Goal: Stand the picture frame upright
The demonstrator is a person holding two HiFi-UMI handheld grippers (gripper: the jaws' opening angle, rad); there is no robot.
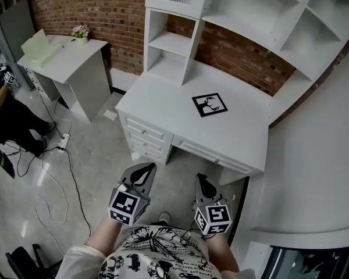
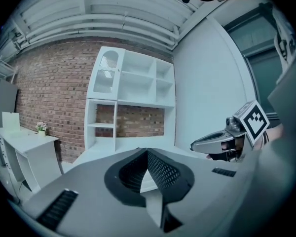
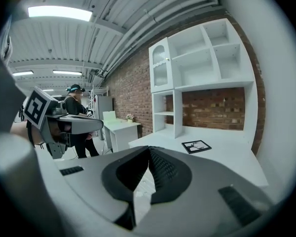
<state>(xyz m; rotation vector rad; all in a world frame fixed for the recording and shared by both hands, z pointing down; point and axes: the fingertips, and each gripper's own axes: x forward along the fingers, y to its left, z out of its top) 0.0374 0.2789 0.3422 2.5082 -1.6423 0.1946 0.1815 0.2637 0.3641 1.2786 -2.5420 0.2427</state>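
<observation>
You're holding the left gripper [image 1: 144, 168] and right gripper [image 1: 201, 181], fingers [image 3: 163, 172] closed and empty, short of the flat-lying picture frame [image 1: 210, 104]; reaching comes next.

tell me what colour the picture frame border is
Black border on the picture frame, clearest in the head view.

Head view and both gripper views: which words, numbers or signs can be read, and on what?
No readable text anywhere.
The marker cube on left gripper and on right gripper: square patterns only, no letters.
The picture frame, flat on the desk: a picture, no legible writing.
</observation>
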